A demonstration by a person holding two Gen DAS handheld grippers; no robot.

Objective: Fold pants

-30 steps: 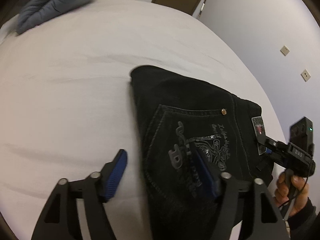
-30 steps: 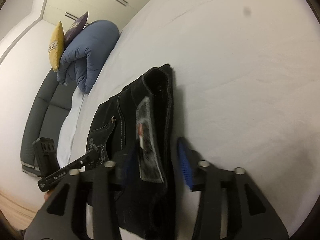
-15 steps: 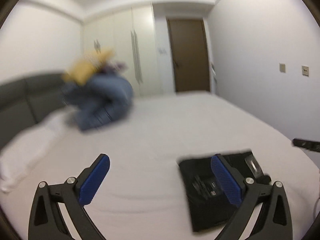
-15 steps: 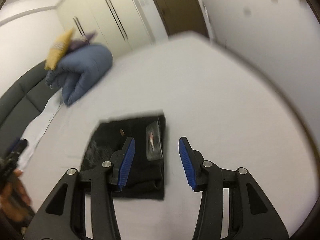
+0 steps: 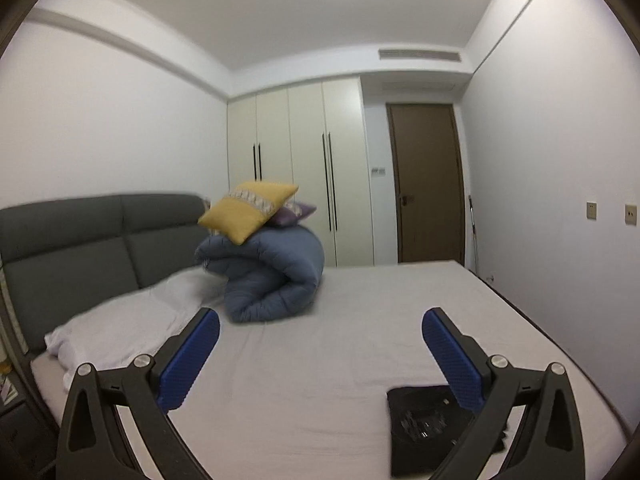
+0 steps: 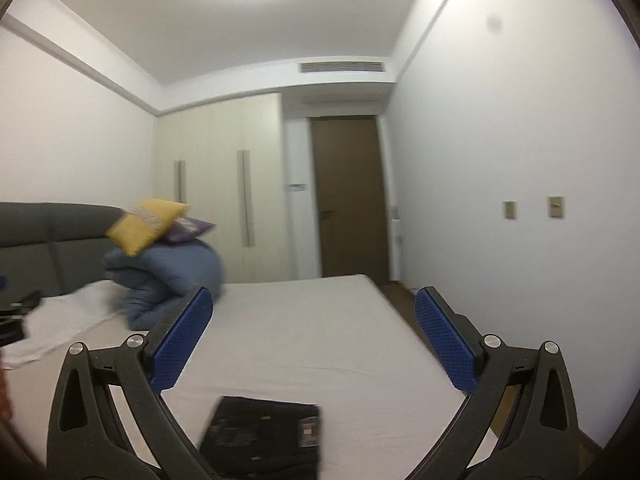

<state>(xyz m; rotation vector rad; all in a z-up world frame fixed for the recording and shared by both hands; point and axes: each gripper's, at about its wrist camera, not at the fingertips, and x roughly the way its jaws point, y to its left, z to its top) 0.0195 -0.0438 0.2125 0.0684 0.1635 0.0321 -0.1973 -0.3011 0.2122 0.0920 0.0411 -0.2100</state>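
The black pants point(image 5: 424, 428) lie folded into a compact rectangle on the white bed sheet point(image 5: 320, 360). In the left wrist view they sit low on the right, behind the right finger. In the right wrist view the pants point(image 6: 264, 432) lie at the bottom centre. My left gripper point(image 5: 320, 352) is open and empty, raised above the bed. My right gripper point(image 6: 314, 340) is also open and empty, raised above the pants.
A rolled blue duvet point(image 5: 272, 276) with a yellow cushion point(image 5: 248, 212) on top sits near the grey headboard point(image 5: 92, 248). White pillows point(image 5: 120, 328) lie at the left. Wardrobe point(image 5: 304, 172), brown door point(image 5: 428, 184) and the right wall point(image 5: 560, 160) stand behind.
Both grippers have let go of the pants, opened wide, and lifted up and back. The views tilted from looking down at the pants to looking across the room.
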